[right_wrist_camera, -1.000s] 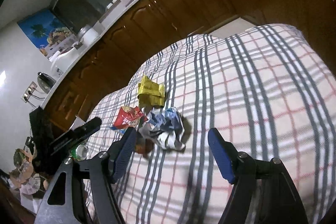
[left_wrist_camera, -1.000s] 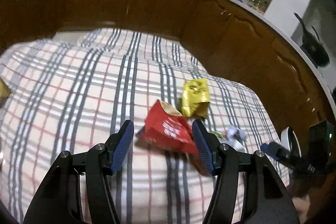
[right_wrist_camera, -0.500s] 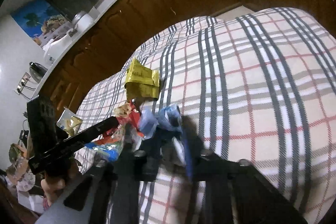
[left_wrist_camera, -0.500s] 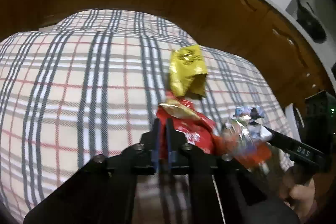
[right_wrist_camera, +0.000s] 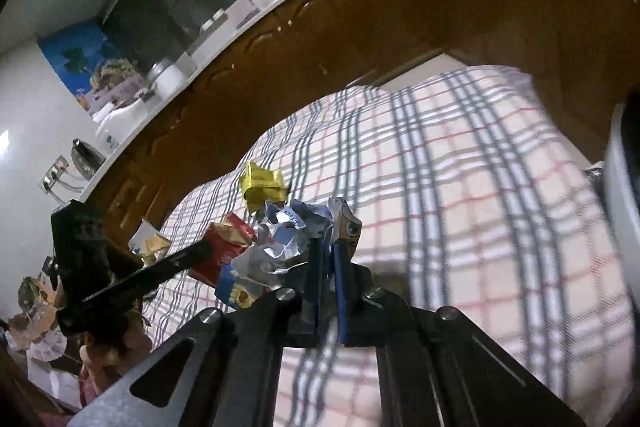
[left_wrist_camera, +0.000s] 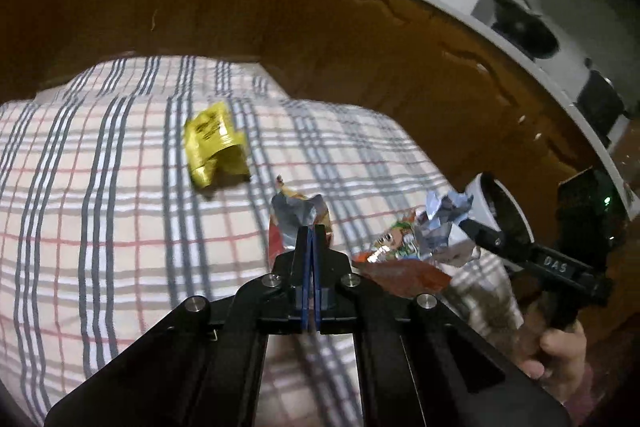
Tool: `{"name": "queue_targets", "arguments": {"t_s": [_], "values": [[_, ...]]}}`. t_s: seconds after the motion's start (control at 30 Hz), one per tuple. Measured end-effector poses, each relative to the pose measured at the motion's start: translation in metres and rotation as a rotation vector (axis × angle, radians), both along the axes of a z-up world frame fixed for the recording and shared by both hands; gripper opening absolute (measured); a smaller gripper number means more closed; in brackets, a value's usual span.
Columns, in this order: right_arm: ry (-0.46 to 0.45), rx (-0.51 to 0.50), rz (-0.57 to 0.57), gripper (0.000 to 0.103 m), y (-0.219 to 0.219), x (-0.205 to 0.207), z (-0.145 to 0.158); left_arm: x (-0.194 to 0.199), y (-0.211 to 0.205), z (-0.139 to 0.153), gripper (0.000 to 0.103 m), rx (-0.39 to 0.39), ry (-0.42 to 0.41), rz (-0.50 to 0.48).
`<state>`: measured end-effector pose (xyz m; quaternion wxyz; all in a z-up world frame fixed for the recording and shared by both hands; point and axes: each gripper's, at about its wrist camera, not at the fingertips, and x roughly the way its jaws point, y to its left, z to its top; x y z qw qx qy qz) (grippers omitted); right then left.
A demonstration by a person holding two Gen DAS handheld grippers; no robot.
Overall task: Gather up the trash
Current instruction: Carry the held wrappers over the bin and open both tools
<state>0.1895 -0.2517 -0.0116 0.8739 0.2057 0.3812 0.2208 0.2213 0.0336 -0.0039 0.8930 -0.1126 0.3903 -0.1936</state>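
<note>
plaid tablecloth point(left_wrist_camera: 120, 227), left gripper point(left_wrist_camera: 311, 233) clamped on red wrapper point(left_wrist_camera: 298, 217), right gripper point(right_wrist_camera: 326, 247) pinching crumpled wrapper point(right_wrist_camera: 288, 227), "das" readable

Open checked cloth point(left_wrist_camera: 100, 227) lies clear toward the table's left edge and front. A yellow wrapper point(left_wrist_camera: 214, 147) sits mid-table, while wooden cabinets point(left_wrist_camera: 280, 27) close off the far edge.

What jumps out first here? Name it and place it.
Both grippers hold crumpled trash above the plaid cloth: the left gripper pinches a red snack bag, the right gripper a blue-white wrapper. A yellow packet lies loose on the cloth behind them.
</note>
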Motion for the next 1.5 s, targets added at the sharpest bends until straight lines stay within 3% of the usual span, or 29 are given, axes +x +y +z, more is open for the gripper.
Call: {"name": "queue_targets", "arguments": {"t_s": [0.23,0.33,0.5,0.57,0.63,0.67,0.7,0.73,0.8,0.87,0.97,1.17,1.5], "values": [[-0.013,0.032,-0.067,0.004,-0.045,-0.026,0.005,-0.013,-0.024,0.029,0.000,-0.034,-0.064,-0.060],[-0.043,-0.129,-0.128,0.004,-0.047,-0.034,0.007,-0.015,-0.034,0.032,0.000,-0.042,-0.072,-0.077],[-0.059,-0.245,-0.193,0.004,-0.057,-0.045,0.005,-0.014,-0.051,0.035,0.000,-0.074,-0.064,-0.111],[-0.049,-0.212,-0.187,0.004,-0.063,-0.047,0.000,-0.016,-0.062,0.036,0.000,-0.082,-0.063,-0.131],[-0.021,-0.050,-0.138,0.003,-0.075,-0.048,-0.007,-0.018,-0.076,0.036,0.000,-0.084,-0.062,-0.156],[-0.007,-0.079,-0.161,0.003,-0.078,-0.051,-0.010,-0.019,-0.081,0.036,0.000,-0.086,-0.060,-0.166],[-0.031,-0.202,-0.201,0.003,-0.074,-0.053,-0.008,-0.021,-0.086,0.037,0.000,-0.085,-0.061,-0.174],[-0.040,-0.197,-0.196,0.003,-0.076,-0.055,-0.007,-0.022,-0.092,0.038,0.000,-0.082,-0.063,-0.184],[-0.019,-0.066,-0.159,0.003,-0.087,-0.055,-0.011,-0.022,-0.098,0.038,0.000,-0.079,-0.063,-0.192],[-0.028,-0.129,-0.199,0.003,-0.090,-0.057,-0.010,-0.022,-0.101,0.038,0.000,-0.085,-0.059,-0.195],[-0.028,-0.075,-0.207,0.003,-0.101,-0.059,-0.008,-0.021,-0.105,0.039,0.000,-0.092,-0.057,-0.200],[-0.075,-0.084,-0.270,0.003,-0.125,-0.067,0.009,-0.017,-0.126,0.046,0.000,-0.099,-0.068,-0.224],[-0.090,-0.119,-0.401,0.003,-0.184,-0.067,0.026,-0.006,-0.199,0.059,0.000,-0.093,-0.095,-0.312]]}}
